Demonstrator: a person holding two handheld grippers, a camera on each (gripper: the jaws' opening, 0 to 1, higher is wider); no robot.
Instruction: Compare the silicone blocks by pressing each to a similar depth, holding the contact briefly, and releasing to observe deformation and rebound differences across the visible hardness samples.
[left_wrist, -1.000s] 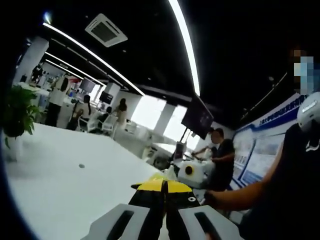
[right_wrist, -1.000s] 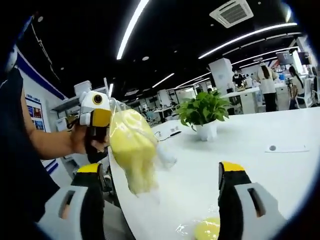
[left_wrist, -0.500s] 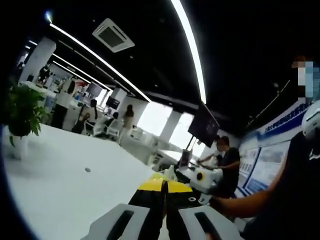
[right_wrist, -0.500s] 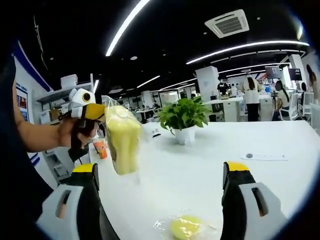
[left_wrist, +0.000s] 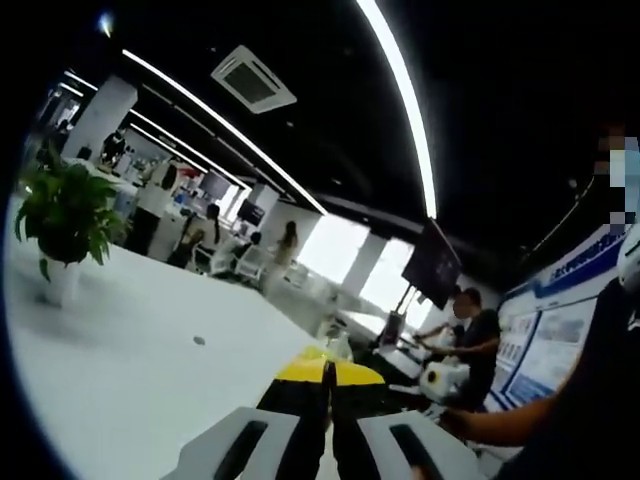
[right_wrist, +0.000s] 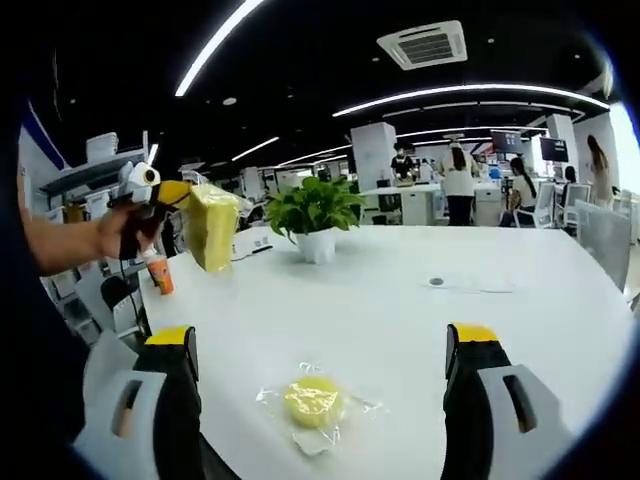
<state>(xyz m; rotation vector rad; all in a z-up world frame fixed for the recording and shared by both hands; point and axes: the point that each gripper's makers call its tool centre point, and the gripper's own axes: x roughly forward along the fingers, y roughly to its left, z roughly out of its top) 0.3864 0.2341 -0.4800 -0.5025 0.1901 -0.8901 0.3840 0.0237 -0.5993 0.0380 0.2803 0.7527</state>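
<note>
Left gripper (right_wrist: 178, 192): jaws clamped on bagged yellow silicone block (right_wrist: 211, 226), held aloft. Right gripper (right_wrist: 318, 352): jaws wide, empty, above round yellow bagged sample (right_wrist: 311, 401) on white bench (right_wrist: 420, 330). I judge pressing comes next.

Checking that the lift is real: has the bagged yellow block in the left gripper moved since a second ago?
Cannot tell: the yellow block looks smaller and nearer the potted plant, but the camera shifted too.

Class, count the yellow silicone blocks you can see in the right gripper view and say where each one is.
2. One bagged block hangs from the left gripper, held up at the table's left edge. One wrapped block lies on the table between the right gripper's jaws. Others may be out of frame.
</note>
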